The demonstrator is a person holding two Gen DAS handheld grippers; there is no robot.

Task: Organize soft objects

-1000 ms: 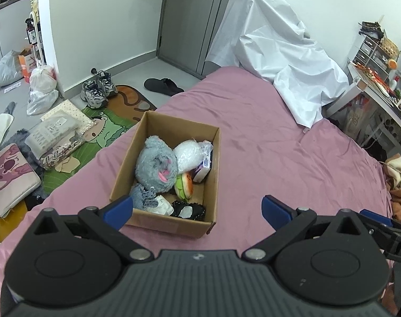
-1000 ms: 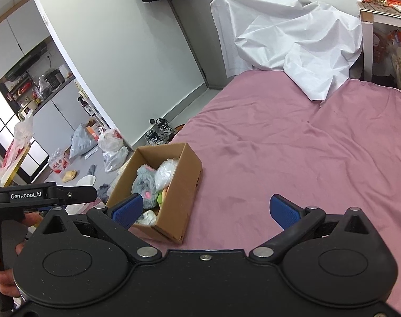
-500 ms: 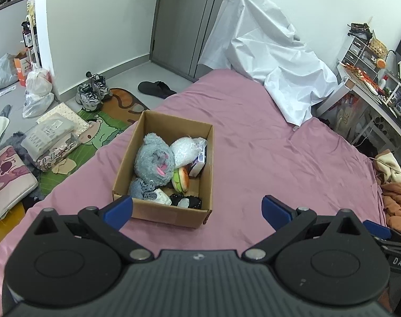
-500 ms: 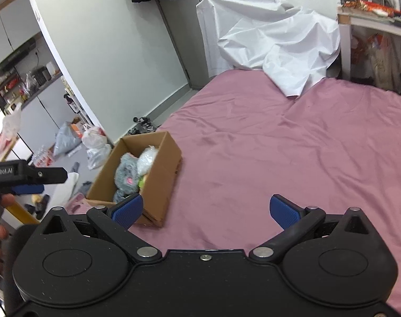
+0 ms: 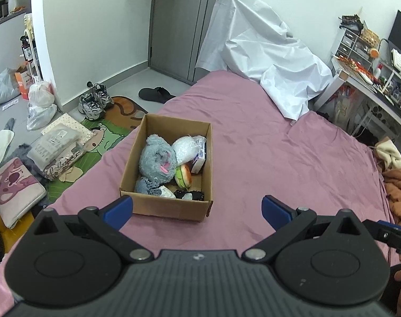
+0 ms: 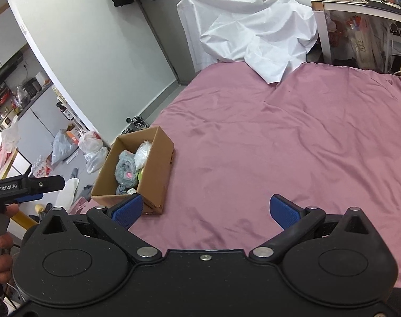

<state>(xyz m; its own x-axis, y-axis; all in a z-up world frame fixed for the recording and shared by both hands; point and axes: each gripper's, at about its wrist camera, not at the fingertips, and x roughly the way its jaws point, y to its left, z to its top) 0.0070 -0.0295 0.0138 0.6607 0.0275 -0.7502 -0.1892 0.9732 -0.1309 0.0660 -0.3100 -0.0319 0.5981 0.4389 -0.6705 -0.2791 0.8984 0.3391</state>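
A: What are the fingers doing?

B: The left gripper [image 5: 197, 208] has its blue pads spread wide with nothing between them, hanging above the pink bedsheet [image 5: 293, 163]. The right gripper [image 6: 205, 209] is the same: fingers parted, empty, over the sheet.

A: And the soft things?

B: All in the cardboard box [image 5: 171, 209], which sits on the sheet near the bed's left edge, just ahead of the left gripper's left pad. Inside, a grey plush toy [image 5: 156, 160] fills the left half; a white plastic-wrapped bundle [image 5: 186, 146] lies beside it toward the far right corner, and a green and orange squishy toy [image 5: 184, 176] sits just in front of that. Small dark and pale pieces lie along the near wall; I cannot tell what they are.

A: Further out?

B: A white sheet [image 5: 263, 60] drapes over something at the head of the bed, and sneakers [image 5: 93, 101] stand on the floor to the left
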